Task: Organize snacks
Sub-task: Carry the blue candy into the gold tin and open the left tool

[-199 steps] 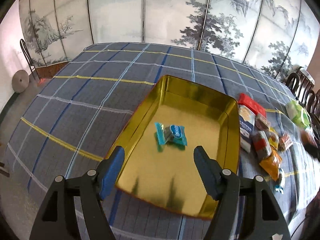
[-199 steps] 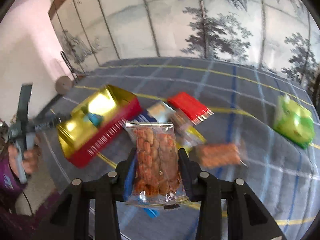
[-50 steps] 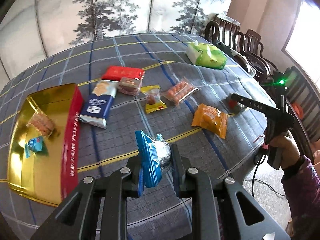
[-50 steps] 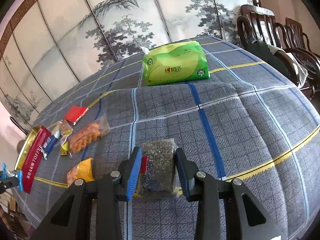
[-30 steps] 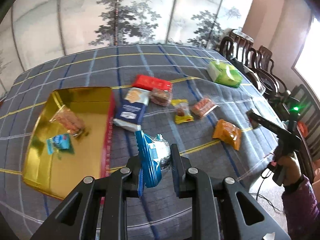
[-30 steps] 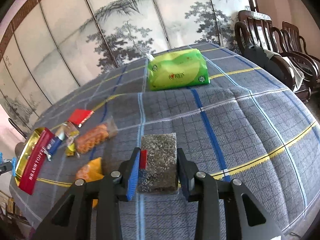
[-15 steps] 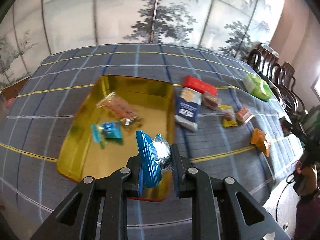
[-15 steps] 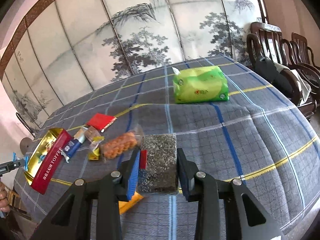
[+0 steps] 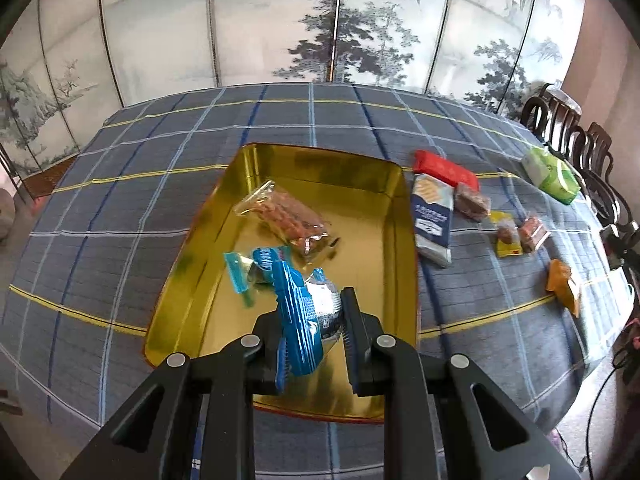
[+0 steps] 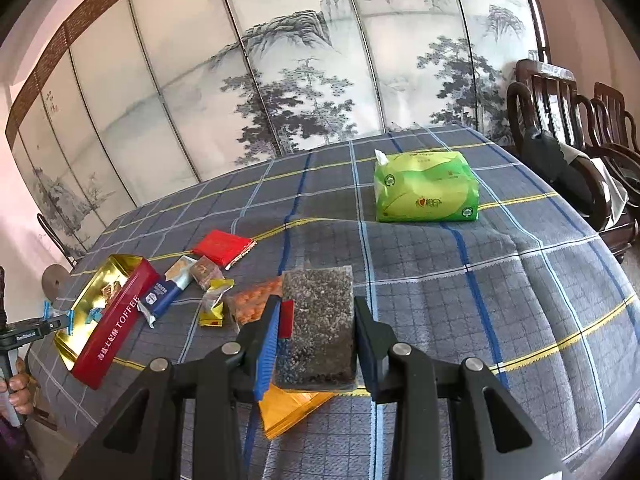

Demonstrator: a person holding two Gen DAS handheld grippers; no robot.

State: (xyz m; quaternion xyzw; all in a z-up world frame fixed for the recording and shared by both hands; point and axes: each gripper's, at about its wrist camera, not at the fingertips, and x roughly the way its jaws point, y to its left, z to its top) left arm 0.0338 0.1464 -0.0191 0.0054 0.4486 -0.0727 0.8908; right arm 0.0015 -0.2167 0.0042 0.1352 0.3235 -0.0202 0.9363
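Observation:
My left gripper (image 9: 314,312) is shut on a blue and silver candy packet (image 9: 308,312) and holds it over the near half of the gold tin (image 9: 404,240). In the tin lie a clear bag of orange snacks (image 9: 286,216) and a blue wrapped candy (image 9: 256,266). My right gripper (image 10: 316,320) is shut on a clear pack of dark seeds (image 10: 318,320), held above the table's right part. The tin (image 10: 116,324), red-sided, shows far left in the right wrist view.
Right of the tin lie a red packet (image 9: 444,170), a blue packet (image 9: 432,220), a brown bar (image 9: 472,202), a yellow packet (image 9: 506,238), an orange-nut bag (image 9: 534,234) and an orange pouch (image 9: 564,286). A green tissue pack (image 10: 426,186) sits far back. Chairs (image 10: 568,120) stand at right.
My left gripper has carried the blue and silver packet from the snack side to above the tin. My right gripper lifted the seed pack and turned left, bringing the tin into view.

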